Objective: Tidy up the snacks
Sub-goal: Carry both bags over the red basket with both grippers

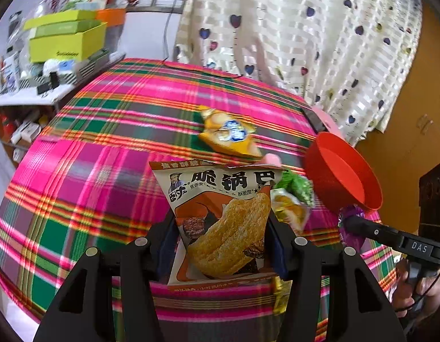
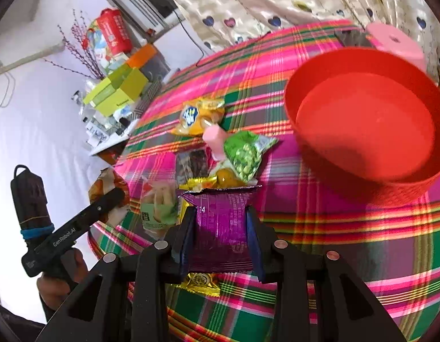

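Observation:
My left gripper point(image 1: 222, 222) is shut on a brown and white rice-crust bag point(image 1: 220, 182), held upright above the plaid tablecloth point(image 1: 106, 171). My right gripper point(image 2: 221, 213) is shut on a purple snack pack point(image 2: 220, 199), lifted over a pile of packs. In that pile lie a green pea pack point(image 2: 245, 154), a pink sweet point(image 2: 214, 139), a yellow pack point(image 2: 200, 114), a pale green pack point(image 2: 160, 208) and a gold pack point(image 2: 200, 282). A red bowl point(image 2: 362, 125) stands to the right of the pile with nothing in it. The left wrist view shows that bowl point(image 1: 342, 176) at its right.
A shelf with lime-green boxes point(image 1: 66, 40) and clutter stands beyond the table's left edge. A heart-print curtain point(image 1: 305, 28) hangs behind the table. A pink round object point(image 2: 396, 42) and a dark flat item point(image 2: 354, 38) sit at the far edge behind the bowl.

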`<state>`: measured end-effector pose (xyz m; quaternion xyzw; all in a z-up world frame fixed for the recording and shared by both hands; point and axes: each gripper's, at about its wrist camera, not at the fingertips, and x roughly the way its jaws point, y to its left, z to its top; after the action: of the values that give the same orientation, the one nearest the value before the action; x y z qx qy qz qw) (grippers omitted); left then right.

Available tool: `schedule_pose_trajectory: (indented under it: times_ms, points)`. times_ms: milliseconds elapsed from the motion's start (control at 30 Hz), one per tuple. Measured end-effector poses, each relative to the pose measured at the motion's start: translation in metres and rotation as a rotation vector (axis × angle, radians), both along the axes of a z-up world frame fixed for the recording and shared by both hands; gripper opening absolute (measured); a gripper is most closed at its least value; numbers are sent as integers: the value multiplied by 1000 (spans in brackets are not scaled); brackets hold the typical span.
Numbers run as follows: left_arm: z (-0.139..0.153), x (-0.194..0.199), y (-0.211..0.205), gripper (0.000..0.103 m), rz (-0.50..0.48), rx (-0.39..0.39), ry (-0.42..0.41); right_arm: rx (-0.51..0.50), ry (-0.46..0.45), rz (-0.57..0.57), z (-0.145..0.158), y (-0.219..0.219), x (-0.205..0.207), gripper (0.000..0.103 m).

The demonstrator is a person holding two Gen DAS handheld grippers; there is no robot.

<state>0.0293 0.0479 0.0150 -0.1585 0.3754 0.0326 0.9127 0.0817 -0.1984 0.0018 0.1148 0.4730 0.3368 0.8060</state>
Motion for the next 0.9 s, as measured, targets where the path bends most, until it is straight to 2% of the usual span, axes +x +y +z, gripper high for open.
schedule_pose_trajectory:
  times_ms: [233, 633, 900]
  points:
    - [13, 23, -32, 56, -73, 37, -17, -1, -75, -36, 19, -24, 4, 31]
    - [27, 64, -86, 56, -198, 80, -33, -2, -142, -139, 38, -70, 25, 31]
    - [26, 91, -116, 56, -266, 98, -17, -90, -174, -215, 31, -92, 48, 31]
